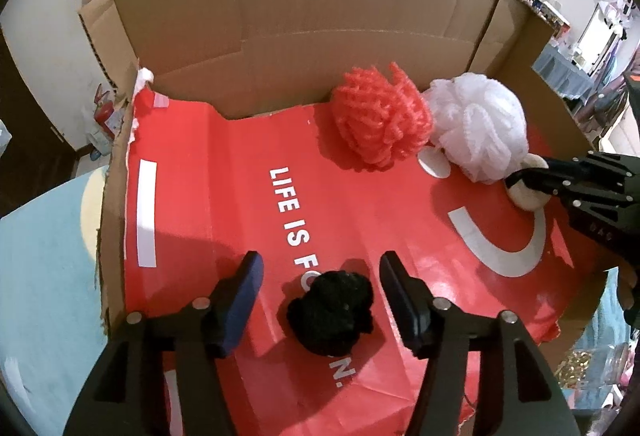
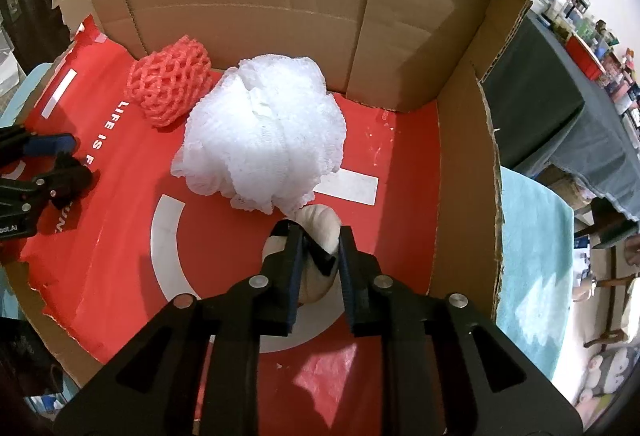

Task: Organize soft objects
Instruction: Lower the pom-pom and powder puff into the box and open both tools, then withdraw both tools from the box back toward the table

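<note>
Inside the cardboard box, on its red liner, a black pom-pom is seen untouched between the spread left gripper. A cream plush beside the white mesh puff is flanked by the narrowly parted right gripper, contact unclear.

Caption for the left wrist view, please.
Left gripper open around a black pom-pom on red paper lining a cardboard box.

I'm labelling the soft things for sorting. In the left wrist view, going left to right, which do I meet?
Black pompom, between the left fingers → red mesh ball → white bath puff → cream ball, at the right fingers.
</note>
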Motion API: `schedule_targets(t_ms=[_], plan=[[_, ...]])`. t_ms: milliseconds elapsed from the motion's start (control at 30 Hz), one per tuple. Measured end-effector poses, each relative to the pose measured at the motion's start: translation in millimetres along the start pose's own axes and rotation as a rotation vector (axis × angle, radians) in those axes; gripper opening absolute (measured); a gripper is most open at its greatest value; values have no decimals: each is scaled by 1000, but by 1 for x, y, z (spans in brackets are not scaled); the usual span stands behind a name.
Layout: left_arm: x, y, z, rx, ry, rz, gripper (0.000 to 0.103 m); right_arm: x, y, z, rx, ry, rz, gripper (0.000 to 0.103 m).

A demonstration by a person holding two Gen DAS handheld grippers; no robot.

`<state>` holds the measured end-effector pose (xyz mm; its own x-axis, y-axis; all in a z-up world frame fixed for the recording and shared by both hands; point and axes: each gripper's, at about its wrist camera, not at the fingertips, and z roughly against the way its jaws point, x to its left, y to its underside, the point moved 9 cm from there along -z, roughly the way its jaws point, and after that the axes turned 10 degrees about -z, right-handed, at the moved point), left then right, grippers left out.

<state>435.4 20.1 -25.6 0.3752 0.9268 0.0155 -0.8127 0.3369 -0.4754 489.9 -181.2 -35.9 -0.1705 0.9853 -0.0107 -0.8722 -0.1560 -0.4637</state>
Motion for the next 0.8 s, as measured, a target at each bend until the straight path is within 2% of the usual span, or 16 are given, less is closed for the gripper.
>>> schedule_targets(t_ms=[133, 267, 333, 367, 400, 500, 633, 800], plan=[[-4, 1, 11, -23, 6, 3, 71, 4, 1, 7, -7, 0, -2, 23], [-8, 3, 26, -56, 8, 1, 75, 11, 5, 19, -24, 6, 7, 30], [-11, 2, 35, -79, -2, -1, 82, 12, 5, 23, -35, 13, 9, 46], [-14, 2, 41, -96, -12, -5, 84, 14, 5, 27, -51, 15, 11, 66], [-15, 3, 47, -114, -20, -11, 84, 16, 4, 34, -75, 15, 19, 71], [-19, 4, 64, -152, -19, -13, 85, 20, 6, 49, -100, 36, 33, 71], [-25, 1, 90, -213, -19, -9, 93, 18, 8, 74, -138, 31, 29, 71], [-40, 10, 137, -312, -28, -15, 98, 19, 16, 117, -213, 9, 5, 72]])
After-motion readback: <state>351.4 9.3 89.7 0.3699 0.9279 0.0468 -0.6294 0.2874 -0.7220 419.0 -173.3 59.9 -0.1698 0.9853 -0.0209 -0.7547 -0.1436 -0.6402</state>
